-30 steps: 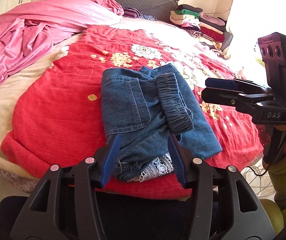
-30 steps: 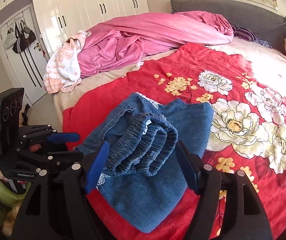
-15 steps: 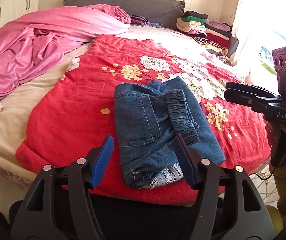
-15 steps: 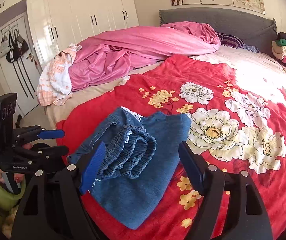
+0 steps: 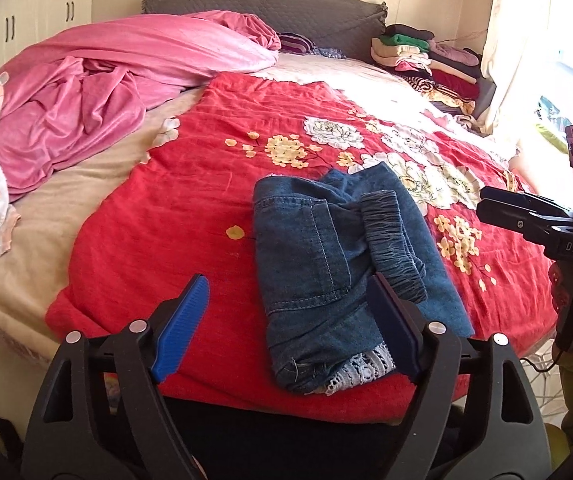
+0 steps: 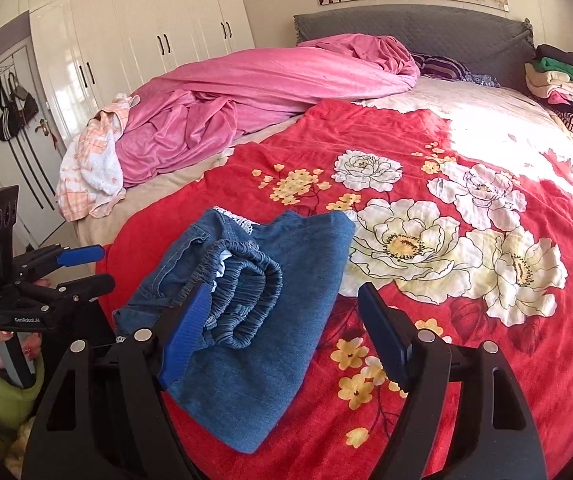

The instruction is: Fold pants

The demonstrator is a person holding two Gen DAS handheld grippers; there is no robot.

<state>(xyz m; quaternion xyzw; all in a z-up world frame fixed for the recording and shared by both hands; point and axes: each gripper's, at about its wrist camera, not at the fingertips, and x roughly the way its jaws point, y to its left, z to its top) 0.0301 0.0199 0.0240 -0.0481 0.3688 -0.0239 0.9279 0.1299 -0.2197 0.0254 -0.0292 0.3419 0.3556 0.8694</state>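
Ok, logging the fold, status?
Left gripper open, empty. Right gripper open, empty. Denim pants folded on red floral blanket, untouched. Nothing blocking.

My pants (image 5: 326, 264) are matt blue denim cloth with a gathered elastic waistband and a white lace trim; the red floral blanket (image 5: 214, 184) beneath is soft woven cloth. My left gripper (image 5: 286, 320) and right gripper (image 6: 282, 328) are matt black plastic with ribbed blue pads and metal rivets.

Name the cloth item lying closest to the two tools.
The folded denim pants on the red floral blanket, right before both open tools; the pink duvet and clothes stack lie farther back.
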